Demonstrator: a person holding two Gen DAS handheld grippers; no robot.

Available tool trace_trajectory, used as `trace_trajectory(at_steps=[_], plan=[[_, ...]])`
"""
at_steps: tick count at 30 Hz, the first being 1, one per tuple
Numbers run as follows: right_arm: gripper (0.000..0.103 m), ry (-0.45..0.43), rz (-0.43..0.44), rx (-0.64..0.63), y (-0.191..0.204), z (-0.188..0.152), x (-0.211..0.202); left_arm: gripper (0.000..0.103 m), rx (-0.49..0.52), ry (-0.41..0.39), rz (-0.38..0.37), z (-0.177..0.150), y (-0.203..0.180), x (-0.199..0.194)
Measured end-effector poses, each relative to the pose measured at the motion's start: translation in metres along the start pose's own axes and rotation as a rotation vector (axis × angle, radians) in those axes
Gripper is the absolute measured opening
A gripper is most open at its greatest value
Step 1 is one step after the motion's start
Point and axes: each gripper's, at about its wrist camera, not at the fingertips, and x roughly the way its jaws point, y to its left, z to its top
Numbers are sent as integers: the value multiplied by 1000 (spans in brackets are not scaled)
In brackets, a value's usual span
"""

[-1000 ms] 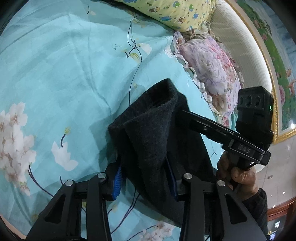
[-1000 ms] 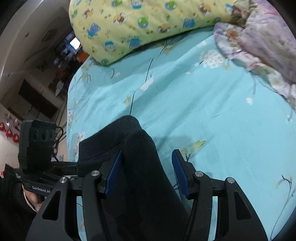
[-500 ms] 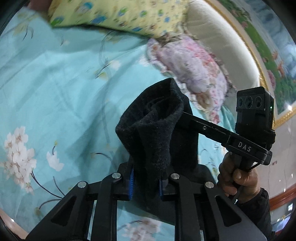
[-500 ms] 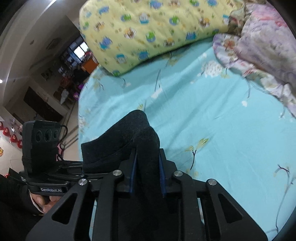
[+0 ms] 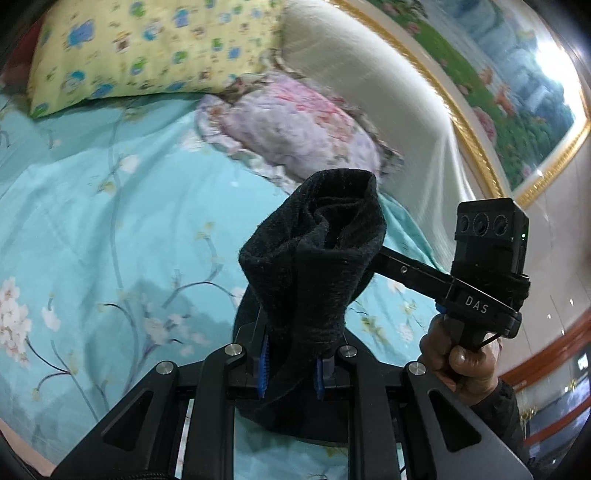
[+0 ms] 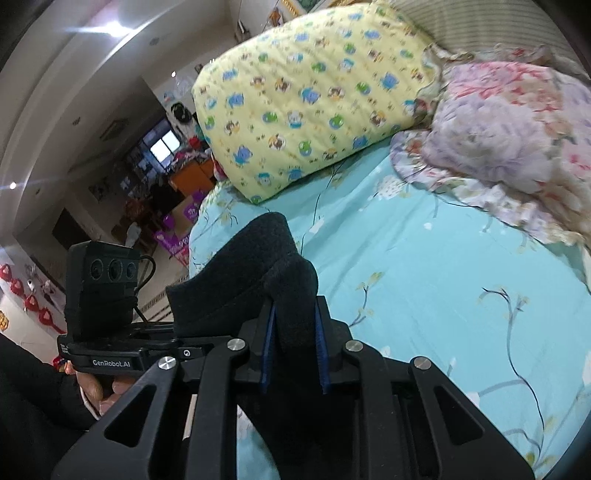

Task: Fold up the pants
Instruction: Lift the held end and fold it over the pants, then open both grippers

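Yellow pillow (image 6: pixel 310 99) beside floral pillow (image 6: pixel 509 136)

bed: turquoise floral sheet (image 5: pixel 110 229) lying near | pillows: yellow cartoon pillow (image 6: pixel 314 96) sitting far | wall: gold-framed painting (image 5: pixel 517 103) hanging right | ceiling light (image 6: pixel 114 27) glowing

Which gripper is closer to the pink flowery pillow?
Right. The right gripper is shut on the black fleece pants on the side toward the pink flowery pillow; the left gripper grips them farther from it.
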Motion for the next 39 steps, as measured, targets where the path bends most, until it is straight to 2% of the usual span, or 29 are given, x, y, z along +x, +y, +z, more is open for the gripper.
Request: trace_trajectory(at_steps=[10, 25, 39], plan=[[20, -119, -31, 50, -4, -36, -70, 17, 123, 47, -83, -22, -68, 4], [20, -306, -92, 189, -29, -123, -171, 17, 319, 190, -172, -76, -175, 43], [19, -387, -146, 339, -54, -205, -210, 17, 448, 313, -157, -129, -213, 89]])
